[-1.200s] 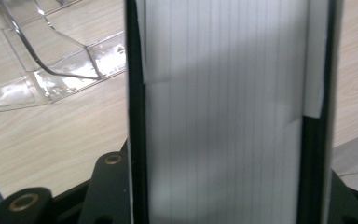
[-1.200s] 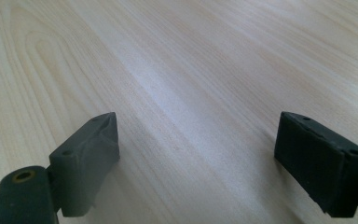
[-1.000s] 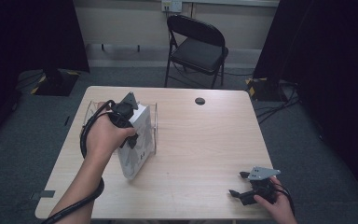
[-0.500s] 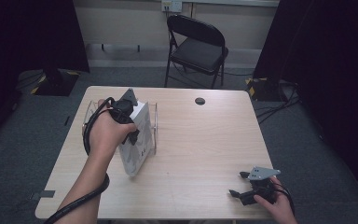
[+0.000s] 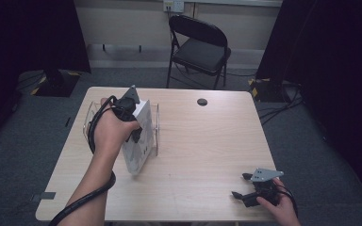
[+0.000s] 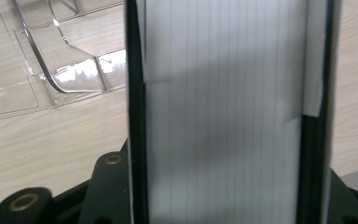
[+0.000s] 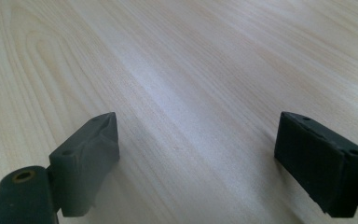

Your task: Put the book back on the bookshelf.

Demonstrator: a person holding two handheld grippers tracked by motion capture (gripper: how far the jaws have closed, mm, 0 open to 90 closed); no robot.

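Between the left gripper's (image 5: 133, 123) clenched black fingers (image 6: 135, 116) sits the white ribbed box (image 6: 223, 112); right gripper (image 5: 240, 186) rests released.

Counted: one white box (image 5: 139, 136), one clear plastic rack (image 5: 90, 117), one dark round disc (image 5: 202, 101), two grippers, left (image 5: 128, 113) and right (image 5: 239, 186), one folding chair (image 5: 200, 49).

A light wooden table (image 5: 202, 155) stands on grey carpet (image 5: 311, 155). Beyond its far edge sits a black folding chair (image 5: 199, 49), empty, against a pale wall (image 5: 122, 21) with a socket plate (image 5: 173, 5) near the top. Black curtains (image 5: 330, 61) hang at both sides; cables (image 5: 278, 101) trail across the floor at the right
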